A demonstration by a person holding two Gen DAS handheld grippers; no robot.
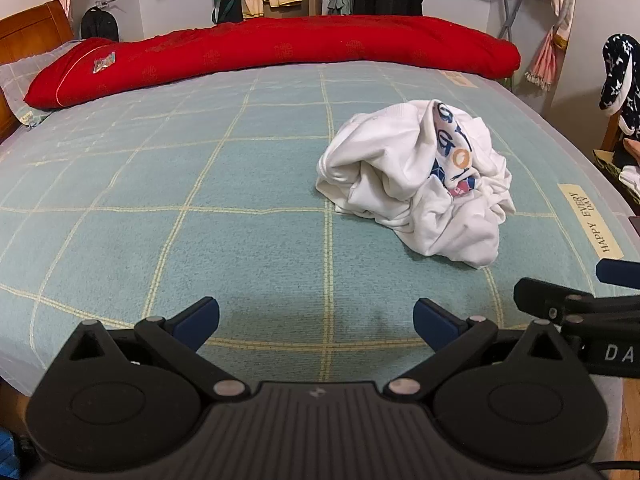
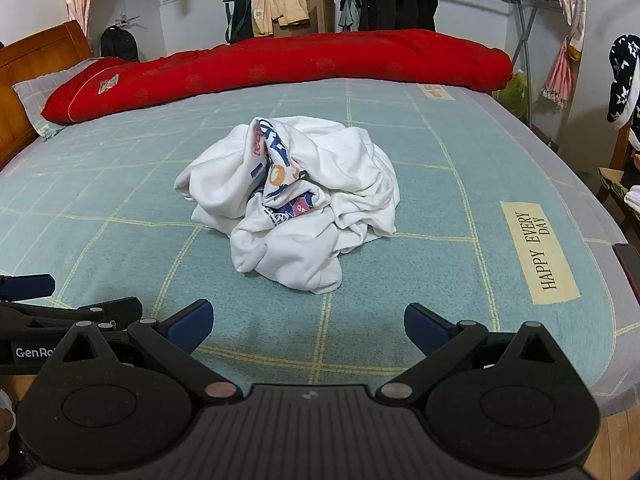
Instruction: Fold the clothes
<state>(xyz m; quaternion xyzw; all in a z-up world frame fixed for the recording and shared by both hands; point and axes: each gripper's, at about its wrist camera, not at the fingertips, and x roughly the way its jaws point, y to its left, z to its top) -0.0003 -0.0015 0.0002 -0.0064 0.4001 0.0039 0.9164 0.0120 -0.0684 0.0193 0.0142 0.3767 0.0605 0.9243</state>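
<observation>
A crumpled white printed T-shirt [image 2: 292,200] lies mid-frame on the green checked bedspread [image 2: 120,200], entirely unfolded, as the left gripper [image 1: 316,320] and right gripper [image 2: 308,322] hover wide apart, empty.

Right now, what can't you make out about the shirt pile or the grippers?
- White garment: crumpled in both views; its own folds hide sleeves, collar and most of the print.
- Right gripper: in the left wrist view the frame edge cuts it off.
- Left gripper: likewise cut off in the right wrist view.
</observation>
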